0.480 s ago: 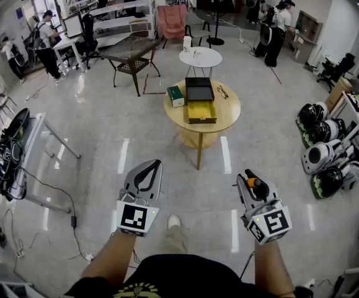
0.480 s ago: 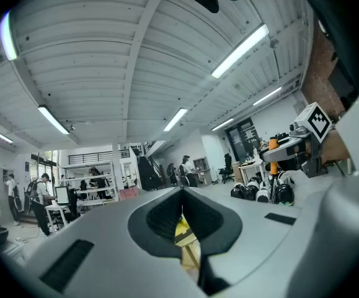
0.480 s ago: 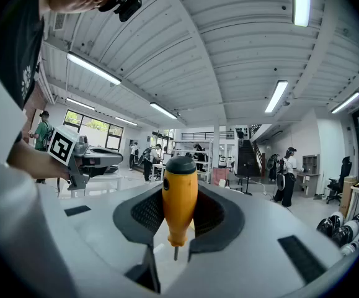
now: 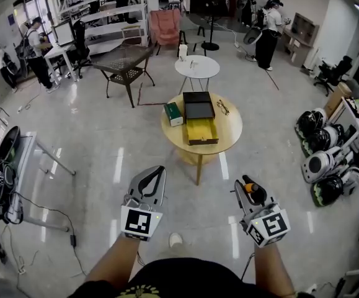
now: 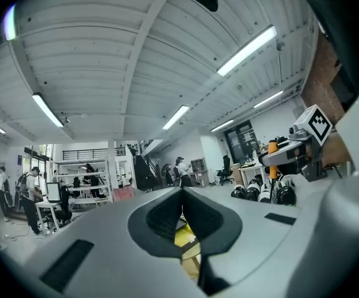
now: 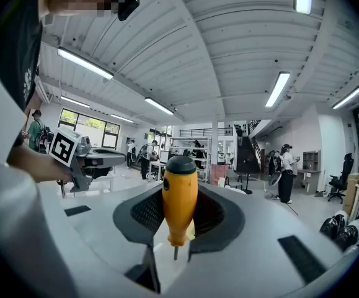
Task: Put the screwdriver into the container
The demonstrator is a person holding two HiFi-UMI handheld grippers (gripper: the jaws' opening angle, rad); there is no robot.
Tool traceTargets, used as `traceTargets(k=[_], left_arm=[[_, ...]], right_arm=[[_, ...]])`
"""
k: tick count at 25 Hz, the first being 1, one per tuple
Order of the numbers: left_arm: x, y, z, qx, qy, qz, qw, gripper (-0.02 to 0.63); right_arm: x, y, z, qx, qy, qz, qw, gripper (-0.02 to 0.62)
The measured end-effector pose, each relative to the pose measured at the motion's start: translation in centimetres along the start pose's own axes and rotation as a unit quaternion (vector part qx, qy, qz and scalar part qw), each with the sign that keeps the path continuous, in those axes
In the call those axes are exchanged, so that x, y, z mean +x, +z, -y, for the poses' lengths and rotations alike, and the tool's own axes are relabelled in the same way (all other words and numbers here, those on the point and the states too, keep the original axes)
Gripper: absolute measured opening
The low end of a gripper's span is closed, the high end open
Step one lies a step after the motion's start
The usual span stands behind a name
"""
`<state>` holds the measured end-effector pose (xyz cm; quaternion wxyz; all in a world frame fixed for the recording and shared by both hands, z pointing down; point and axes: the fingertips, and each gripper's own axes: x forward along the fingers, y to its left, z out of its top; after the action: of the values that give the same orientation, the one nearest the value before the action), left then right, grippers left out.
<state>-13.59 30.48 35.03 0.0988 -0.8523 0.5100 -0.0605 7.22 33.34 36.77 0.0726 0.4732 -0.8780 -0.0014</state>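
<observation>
Clamping the screwdriver (image 6: 179, 191), right gripper (image 4: 247, 188) is well apart from the container (image 4: 203, 141), probably the yellow box. Jolts could drop it; left gripper (image 4: 156, 172) is closed, empty.

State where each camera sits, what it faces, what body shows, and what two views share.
Head view: on the head, looking down-forward at the round table; forearms, left gripper, right gripper show.
Left gripper view: on that gripper, along its closed jaws, across the room.
Right gripper view: along jaws clamping the screwdriver; shirt at left.
Shared: each gripper view shows the other gripper.
</observation>
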Motion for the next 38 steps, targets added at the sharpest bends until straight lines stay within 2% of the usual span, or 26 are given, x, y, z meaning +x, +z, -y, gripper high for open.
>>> traceTargets(k=[5,10,20,33,38], left_arm=[[3.5,-2.1,-4.6,-0.016,-0.003,-0.008,0.9998,0.014],[6.4,-3.0,-7.1,-0.016,-0.02,-0.01,0.9996,0.015],[10.2,-4.1,-7.1,-0.021,-0.052,-0.01,0.9984,0.014],[14.3,-5.6,-9.7,-0.032,-0.022,-0.025,0.9989,0.014],[17.6,-6.4,-10.8,-0.042,-0.009,-0.032,0.9986,0.014]], right_arm=[[5.5,0.3,0.9,-0.006,0.0,-0.009,1.0,0.104],[8.5,0.9,2.0,-0.003,-0.022,-0.009,1.0,0.104],[9.7,0.6,4.2,0.006,-0.055,-0.018,0.998,0.104],[15.6,0.4,7.2,0.009,-0.019,-0.019,1.0,0.104],[18.6,-0.1,10.1,0.04,0.009,-0.011,0.999,0.104]])
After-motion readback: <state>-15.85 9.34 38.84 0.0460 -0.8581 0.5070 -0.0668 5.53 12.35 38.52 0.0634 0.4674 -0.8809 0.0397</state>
